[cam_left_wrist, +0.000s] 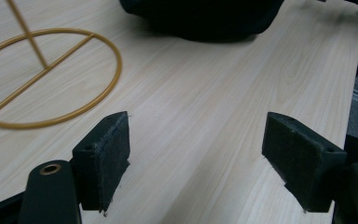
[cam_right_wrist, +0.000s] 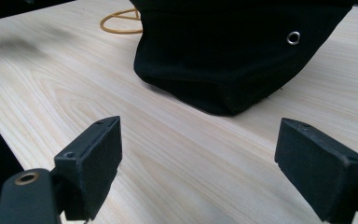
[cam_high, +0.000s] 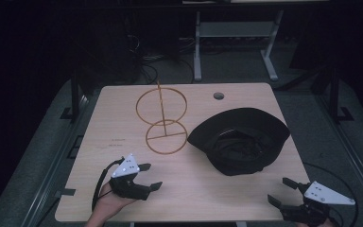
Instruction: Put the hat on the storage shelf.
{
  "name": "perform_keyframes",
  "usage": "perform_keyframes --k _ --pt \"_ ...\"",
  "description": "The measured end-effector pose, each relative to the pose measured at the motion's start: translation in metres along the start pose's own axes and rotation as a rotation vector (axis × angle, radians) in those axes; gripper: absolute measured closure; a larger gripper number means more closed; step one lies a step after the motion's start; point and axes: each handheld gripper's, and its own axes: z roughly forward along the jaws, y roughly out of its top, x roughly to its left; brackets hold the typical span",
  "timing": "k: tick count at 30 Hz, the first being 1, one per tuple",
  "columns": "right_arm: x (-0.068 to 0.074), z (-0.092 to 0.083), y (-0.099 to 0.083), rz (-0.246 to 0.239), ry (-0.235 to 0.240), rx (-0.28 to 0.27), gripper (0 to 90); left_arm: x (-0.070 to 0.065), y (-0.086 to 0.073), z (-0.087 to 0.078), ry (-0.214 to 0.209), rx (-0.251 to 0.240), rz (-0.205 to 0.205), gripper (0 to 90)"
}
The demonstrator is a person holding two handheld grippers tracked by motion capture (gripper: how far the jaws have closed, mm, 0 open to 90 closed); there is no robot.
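A black bucket hat (cam_high: 238, 139) lies upside down on the right half of the wooden table (cam_high: 123, 137). Left of it stands a gold wire stand (cam_high: 163, 120) with a round base, an upright rod and a ring on top. My left gripper (cam_high: 150, 176) rests near the front left edge, open and empty, pointing right toward the hat (cam_left_wrist: 205, 18) with the stand's base (cam_left_wrist: 51, 79) ahead on its left. My right gripper (cam_high: 282, 191) sits at the front right corner, open and empty. The hat's crown (cam_right_wrist: 233, 56) lies just beyond its jaws.
A grey cable hole (cam_high: 219, 96) sits in the table's far right part. Behind the table stand a white desk frame (cam_high: 236, 42) and tangled cables (cam_high: 146, 61) on the dark floor. Bare wood lies between the grippers.
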Motion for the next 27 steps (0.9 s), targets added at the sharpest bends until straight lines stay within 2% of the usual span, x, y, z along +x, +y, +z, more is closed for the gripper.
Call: perform_keyframes --k 11,23,27 --pt "-0.002 0.000 -0.001 0.001 0.003 0.015 14.4 -0.008 0.023 0.018 -0.042 0.007 0.045 22.6" --pt "-0.001 0.001 0.000 -0.003 0.008 0.016 14.4 -0.013 0.048 0.032 -0.060 0.027 0.096 22.6" --pt "-0.001 0.001 0.000 -0.005 0.008 0.016 14.4 -0.016 0.056 0.038 -0.072 0.020 0.102 22.6"
